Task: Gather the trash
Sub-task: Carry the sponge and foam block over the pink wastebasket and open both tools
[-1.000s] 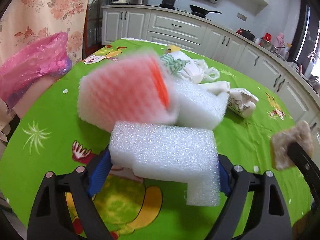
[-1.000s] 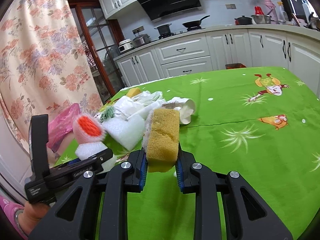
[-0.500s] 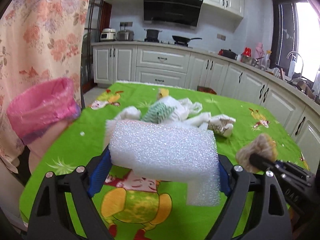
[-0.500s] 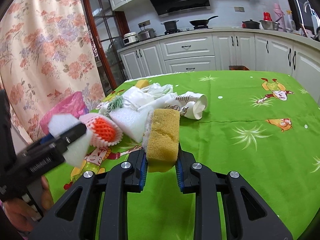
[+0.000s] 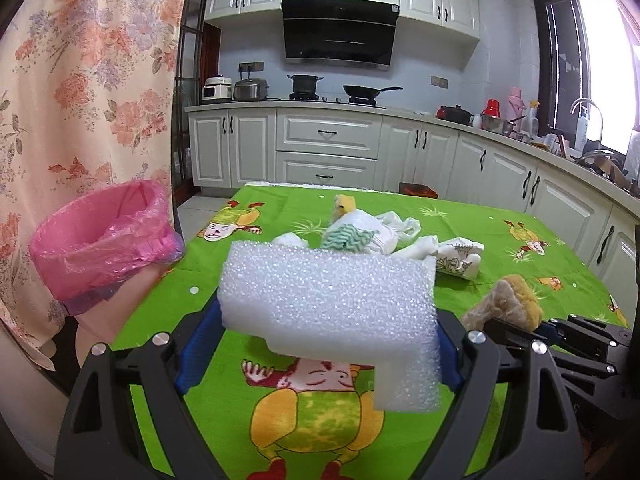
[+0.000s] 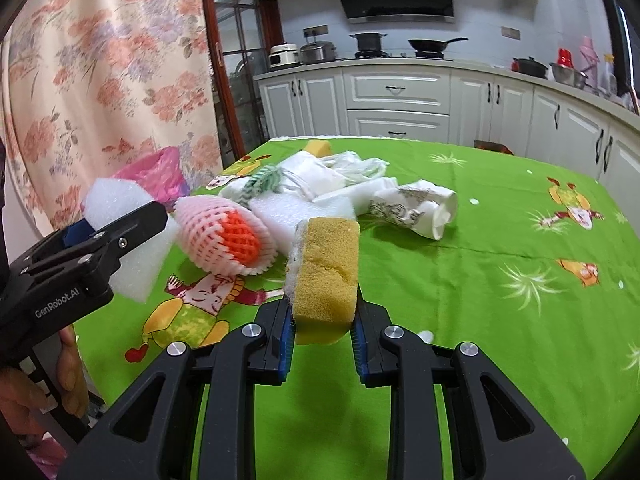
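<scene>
The white L-shaped block of packing foam (image 5: 332, 312) is pinched across its width by the left gripper (image 5: 328, 344), whose blue pads press its two ends, and it hangs above the green cartoon-printed tablecloth (image 6: 500, 248), not touching it. The yellow kitchen sponge with a pale scouring layer (image 6: 325, 278) stands upright, squeezed between the pads of the right gripper (image 6: 323, 334), also lifted off the cloth. The goal, I think, is the bin lined with a pink plastic bag (image 5: 100, 240), which stands forward and to the left of the left gripper, beyond the table edge. The foam is light and its lower leg juts out below the right pad, so it may pivot or slip if the grip loosens during the swing; it may also catch the soft rim of the liner and fall outside the bin. The sponge is compressed, so it can spring sideways at release. The two grippers are near to each other, and a crossing move toward the bin could make them collide. Ahead of the right gripper, on the cloth, I count one pink-and-orange foam fruit net (image 6: 226, 236), one more white foam piece (image 6: 296, 216), one crushed paper cup with a grey print (image 6: 416, 210), one green-and-white zigzag cloth (image 6: 262, 182), one small yellow piece (image 6: 318, 146) at the far end, and a heap of white plastic bags (image 6: 332, 176), whose number I cannot tell.
</scene>
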A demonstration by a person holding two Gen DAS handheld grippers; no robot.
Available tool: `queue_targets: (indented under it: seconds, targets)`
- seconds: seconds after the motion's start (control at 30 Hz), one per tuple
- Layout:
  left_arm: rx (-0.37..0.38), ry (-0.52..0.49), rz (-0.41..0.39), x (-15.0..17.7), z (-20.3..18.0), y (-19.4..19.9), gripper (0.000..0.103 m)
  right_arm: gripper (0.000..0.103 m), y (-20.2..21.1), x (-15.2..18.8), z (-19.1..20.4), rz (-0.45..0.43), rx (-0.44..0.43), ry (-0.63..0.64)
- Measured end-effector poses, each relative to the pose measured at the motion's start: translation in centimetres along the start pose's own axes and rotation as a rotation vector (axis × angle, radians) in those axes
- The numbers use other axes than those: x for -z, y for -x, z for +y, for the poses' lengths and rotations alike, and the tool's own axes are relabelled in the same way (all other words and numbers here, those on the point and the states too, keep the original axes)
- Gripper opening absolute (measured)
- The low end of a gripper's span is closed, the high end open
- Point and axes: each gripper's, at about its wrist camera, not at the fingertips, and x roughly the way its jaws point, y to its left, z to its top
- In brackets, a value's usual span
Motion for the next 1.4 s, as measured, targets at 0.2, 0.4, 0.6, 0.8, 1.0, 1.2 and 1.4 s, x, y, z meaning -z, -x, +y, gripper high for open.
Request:
queue_targets:
  seconds: [0.2, 0.4, 0.6, 0.8, 1.0, 1.2, 1.4]
  targets:
    - [-0.019, -0.003, -0.019, -0.4, 1.0, 0.3, 0.085, 0.024, 0.0, -1.4, 1.1, -0.024, -0.013, 0.033]
    - [-0.055, -0.002, -0.034, -0.8, 2.4, 0.6, 0.084, 0.024, -0.7, -2.8, 2.5, -0.033, -0.039, 0.070]
    - [-0.097, 0.031, -0.051, -1.6, 4.9, 1.0, 0.085, 0.024, -1.6, -4.2, 4.0, -0.043, -0.071, 0.102]
    - [-0.137, 0.031, -0.078, -2.6, 6.5, 1.5, 0.085, 0.024, -2.6, -5.8, 6.0, -0.054, -0.106, 0.141]
    - [-0.172, 0.047, -0.101, -3.7, 8.2, 1.8, 0.085, 0.024, -3.5, -7.5, 8.3, -0.074, -0.148, 0.182]
    - [-0.214, 0.069, -0.114, -4.7, 10.6, 2.1, 0.085, 0.024, -4.5, -8.8, 10.5, -0.085, -0.202, 0.221]
    - [-0.251, 0.099, -0.117, -5.6, 13.6, 2.4, 0.085, 0.024, -5.5, -10.2, 12.4, -0.091, -0.247, 0.239]
